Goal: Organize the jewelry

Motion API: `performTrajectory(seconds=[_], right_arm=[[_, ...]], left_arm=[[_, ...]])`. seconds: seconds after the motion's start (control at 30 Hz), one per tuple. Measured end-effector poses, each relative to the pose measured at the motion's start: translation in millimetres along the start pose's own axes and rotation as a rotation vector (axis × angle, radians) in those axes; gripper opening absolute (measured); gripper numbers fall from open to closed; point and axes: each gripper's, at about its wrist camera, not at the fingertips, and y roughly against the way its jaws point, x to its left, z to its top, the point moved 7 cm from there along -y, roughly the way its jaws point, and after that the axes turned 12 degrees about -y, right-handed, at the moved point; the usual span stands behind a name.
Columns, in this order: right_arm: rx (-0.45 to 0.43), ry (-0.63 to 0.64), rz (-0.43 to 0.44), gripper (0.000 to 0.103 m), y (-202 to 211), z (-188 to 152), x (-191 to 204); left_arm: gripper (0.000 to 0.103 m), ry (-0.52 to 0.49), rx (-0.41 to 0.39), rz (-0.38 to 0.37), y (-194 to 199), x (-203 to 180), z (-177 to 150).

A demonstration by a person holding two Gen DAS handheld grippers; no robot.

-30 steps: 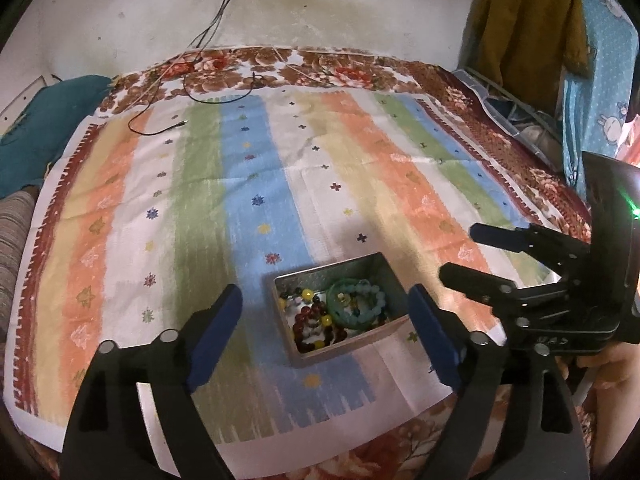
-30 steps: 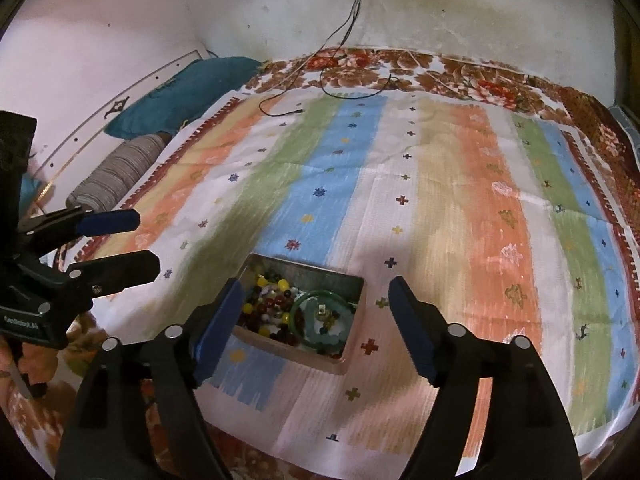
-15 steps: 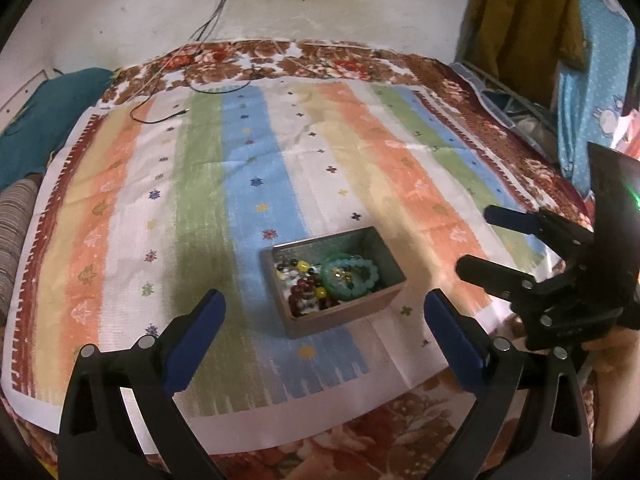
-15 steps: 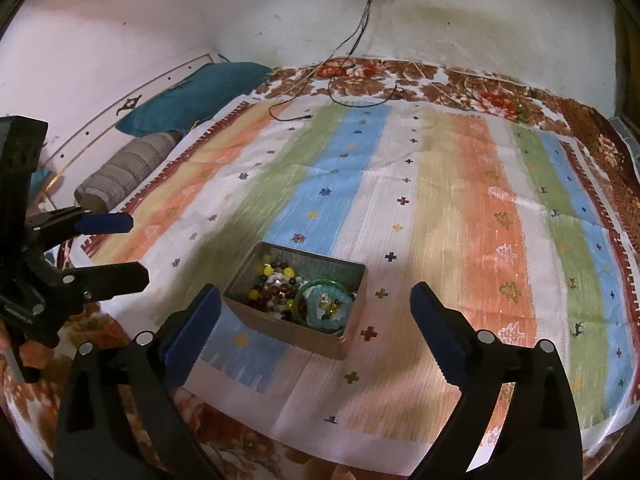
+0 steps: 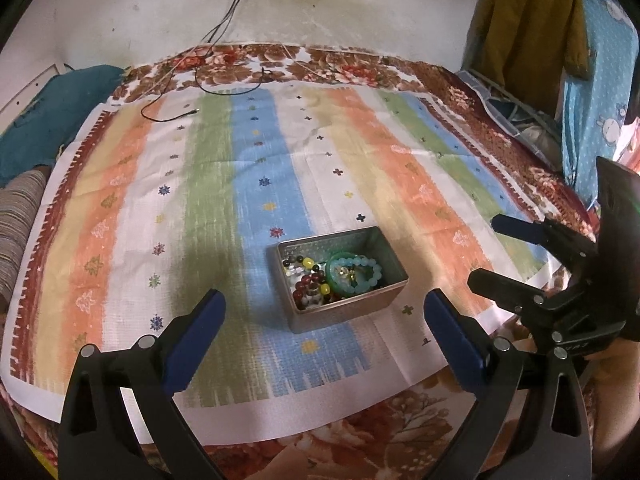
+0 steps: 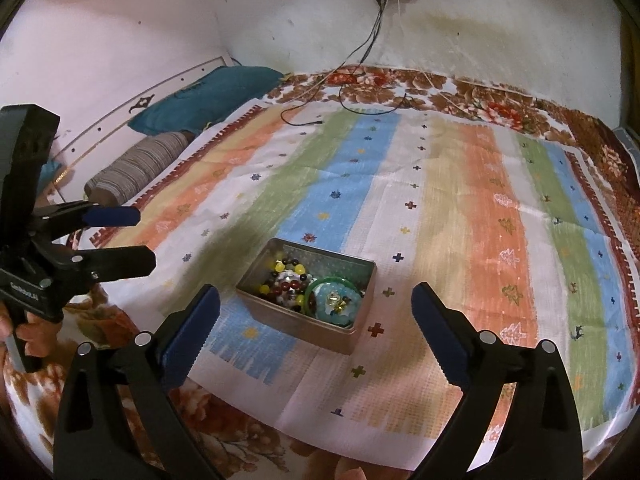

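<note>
Jewelry: all of it is seen packed inside the metal tin (image 5: 394,276), in the lower middle of both views.
Beads: dark red and yellow beads (image 5: 308,282) are piled in the left part of the tin.
Bracelets: a pale blue bead bracelet (image 5: 370,270) and a green bangle (image 6: 310,294) are laid in the right part of the tin.
Done so far: nothing is seen laid out on the striped cloth (image 5: 208,184); it looks like the sorting is not started, or is already finished. Which one cannot be told.
Left gripper (image 5: 324,318): its jaws are spread wide, and nothing is held.
Right gripper (image 6: 316,314): its jaws are spread wide too, and nothing is held.
Around: a black cable (image 5: 172,114) is seen on the cloth at the upper left, and pillows (image 6: 208,94) at the far left.
In the way: nothing is placed between the grippers and the tin.
Tricky part: the beads are tangled close together, so one piece may be hard to pick alone.
</note>
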Motion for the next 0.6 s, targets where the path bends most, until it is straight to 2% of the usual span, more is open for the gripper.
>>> performTrajectory(seconds=[0.23, 0.6], right_arm=[[-0.009, -0.005, -0.005, 0.097, 2.7, -1.3, 0.0], [-0.030, -0.003, -0.010, 0.097, 6.0, 0.4, -0.3]], left_arm=[[0.097, -0.015, -0.019, 0.052, 5.1, 1.2, 1.1], [0.097, 0.002, -0.037, 0.046, 7.4, 5.0, 1.5]])
